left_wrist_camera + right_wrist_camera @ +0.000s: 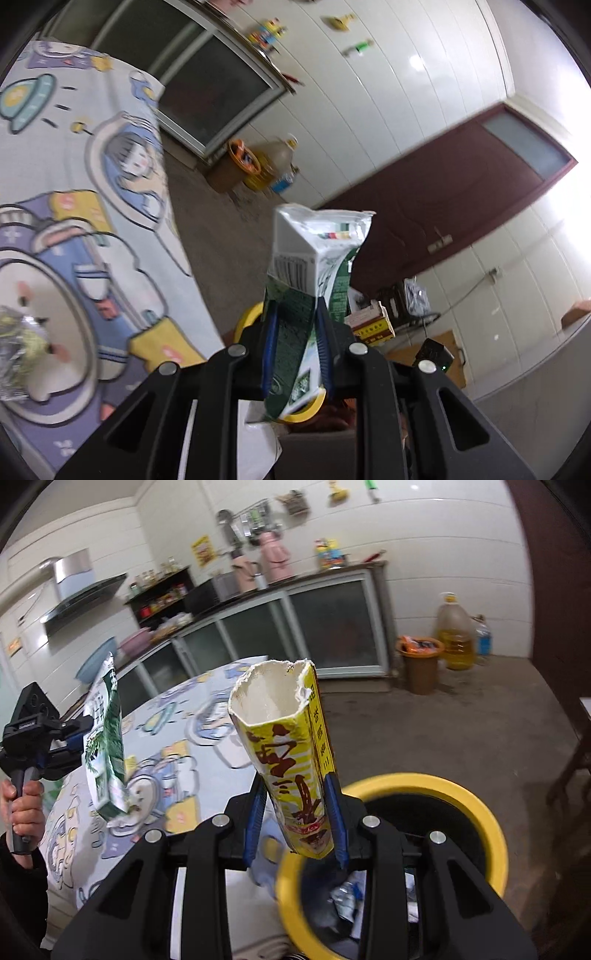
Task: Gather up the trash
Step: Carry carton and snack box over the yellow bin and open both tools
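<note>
My left gripper is shut on a crushed green and white milk carton, which stands up between the blue pads. The right wrist view shows that same carton at the left, held over the table by a person's hand. My right gripper is shut on a torn yellow carton with brown lettering and an open white top. Just beyond and below it stands a yellow-rimmed trash bin with litter inside. In the left wrist view a bit of the bin's yellow rim peeks out behind the fingers.
A round table with a cartoon-print cloth lies to the left, with a crumpled foil wrapper on it. A brown bin and oil bottles stand by the far cabinets. A dark red door and boxes are at the right.
</note>
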`<state>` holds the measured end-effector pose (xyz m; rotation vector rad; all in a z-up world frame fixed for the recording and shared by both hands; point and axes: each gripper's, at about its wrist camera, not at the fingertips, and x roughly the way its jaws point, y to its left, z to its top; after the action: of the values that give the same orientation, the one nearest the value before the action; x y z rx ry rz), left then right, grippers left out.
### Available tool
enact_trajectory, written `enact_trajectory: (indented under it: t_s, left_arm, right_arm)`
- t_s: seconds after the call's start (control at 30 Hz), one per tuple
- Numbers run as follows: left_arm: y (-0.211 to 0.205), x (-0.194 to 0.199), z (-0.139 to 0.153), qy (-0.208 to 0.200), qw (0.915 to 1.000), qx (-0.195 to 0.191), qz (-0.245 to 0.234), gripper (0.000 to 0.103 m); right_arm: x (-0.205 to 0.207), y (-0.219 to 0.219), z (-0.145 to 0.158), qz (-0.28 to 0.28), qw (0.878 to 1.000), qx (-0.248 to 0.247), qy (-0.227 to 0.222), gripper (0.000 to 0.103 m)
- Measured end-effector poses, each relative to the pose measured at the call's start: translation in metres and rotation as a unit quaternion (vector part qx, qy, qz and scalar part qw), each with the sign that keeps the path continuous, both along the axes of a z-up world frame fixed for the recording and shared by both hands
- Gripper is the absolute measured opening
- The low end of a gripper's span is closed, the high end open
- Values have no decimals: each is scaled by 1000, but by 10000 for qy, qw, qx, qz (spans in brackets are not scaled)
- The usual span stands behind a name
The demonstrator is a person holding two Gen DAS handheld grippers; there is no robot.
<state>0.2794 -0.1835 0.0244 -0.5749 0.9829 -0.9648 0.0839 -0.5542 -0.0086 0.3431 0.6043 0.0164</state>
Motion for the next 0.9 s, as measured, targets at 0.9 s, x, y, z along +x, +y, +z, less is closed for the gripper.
enact_trajectory:
  t_s: [0.9]
  left_arm:
    - [-178, -37, -63, 211, 9855, 648, -1555, 23]
  right_arm:
    - [-45, -72, -87, -966, 9909, 259, 900, 68]
